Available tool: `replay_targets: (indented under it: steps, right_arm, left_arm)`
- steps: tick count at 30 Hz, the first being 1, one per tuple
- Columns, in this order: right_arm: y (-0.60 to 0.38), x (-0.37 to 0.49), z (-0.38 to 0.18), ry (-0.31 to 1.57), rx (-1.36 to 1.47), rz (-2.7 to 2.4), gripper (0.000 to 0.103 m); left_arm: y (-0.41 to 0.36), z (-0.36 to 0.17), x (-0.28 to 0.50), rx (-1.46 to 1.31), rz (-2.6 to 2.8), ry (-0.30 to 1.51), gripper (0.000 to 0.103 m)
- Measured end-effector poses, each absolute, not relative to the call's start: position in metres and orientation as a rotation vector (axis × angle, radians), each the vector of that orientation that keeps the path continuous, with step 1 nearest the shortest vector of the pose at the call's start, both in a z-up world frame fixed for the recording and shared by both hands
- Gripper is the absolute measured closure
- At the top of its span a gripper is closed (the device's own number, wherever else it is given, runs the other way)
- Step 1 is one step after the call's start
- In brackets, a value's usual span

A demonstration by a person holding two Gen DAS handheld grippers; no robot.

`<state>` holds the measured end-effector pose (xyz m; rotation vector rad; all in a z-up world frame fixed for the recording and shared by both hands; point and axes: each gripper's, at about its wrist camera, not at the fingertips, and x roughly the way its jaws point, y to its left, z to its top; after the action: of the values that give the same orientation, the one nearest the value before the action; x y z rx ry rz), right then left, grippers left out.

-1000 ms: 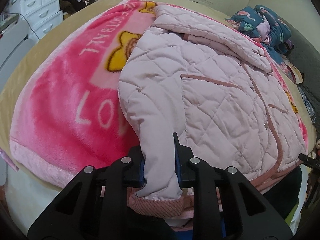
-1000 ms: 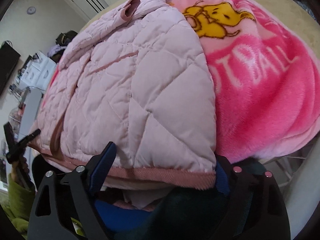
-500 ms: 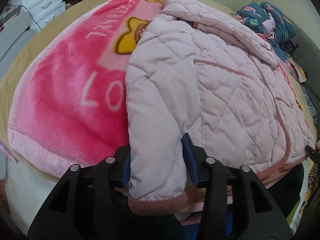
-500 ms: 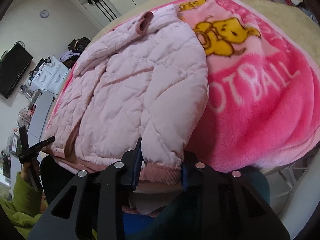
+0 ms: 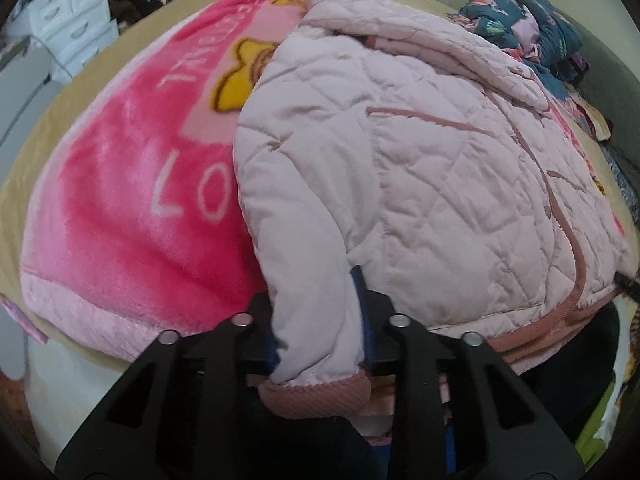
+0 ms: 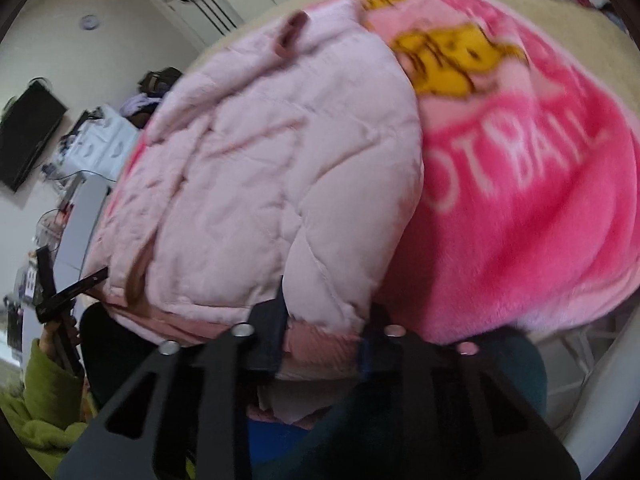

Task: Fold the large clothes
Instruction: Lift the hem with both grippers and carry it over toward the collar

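Observation:
A pale pink quilted jacket [image 5: 420, 160] lies spread on a pink blanket [image 5: 120, 200] on the bed. In the left wrist view my left gripper [image 5: 316, 308] has one sleeve end between its blue pads. Its jaws are closing and pinch the fabric just above the ribbed cuff [image 5: 316, 398]. From the right wrist, the jacket [image 6: 260, 180] fills the middle over the blanket [image 6: 520, 200]. My right gripper [image 6: 326, 312] is closing too. Its pads squeeze the other sleeve end at its ribbed cuff [image 6: 320, 344].
A heap of dark patterned clothes [image 5: 532, 20] sits at the bed's far right. White drawers [image 5: 68, 28] stand beyond the left edge. At the right view's left edge, a hand in a green sleeve [image 6: 44, 392] holds a black tool [image 6: 68, 292]. A television [image 6: 28, 132] hangs on the wall.
The right gripper went from wide open around the sleeve end to pinched on it. The left gripper loosened on its sleeve, then closed on it again.

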<state>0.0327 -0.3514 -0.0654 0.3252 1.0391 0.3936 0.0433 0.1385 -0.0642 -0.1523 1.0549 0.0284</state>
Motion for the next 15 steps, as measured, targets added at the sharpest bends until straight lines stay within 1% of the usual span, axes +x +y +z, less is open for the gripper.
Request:
replay_targets:
  steps: [2,4,8,15]
  right_arm:
    - [-0.350,0.031,-0.050,0.983,0.327,0.412,0.086]
    - [-0.348,0.031,-0.035,0.936,0.322,0.422,0.087]
    - [-0.343,0.034,-0.007,0.842,0.316,0.445,0.089]
    - [-0.343,0.052,0.025,0.737,0.334,0.465,0.090]
  left_arm:
    - [0.135,-0.056,0.045,-0.144,0.031,1.028,0.091]
    - [0.135,-0.048,0.048,-0.156,0.026,1.008,0.092]
    - [0.132,-0.028,0.051,-0.154,0.013,0.957,0.093]
    - [0.127,0.001,0.062,-0.162,-0.012,0.877,0.093]
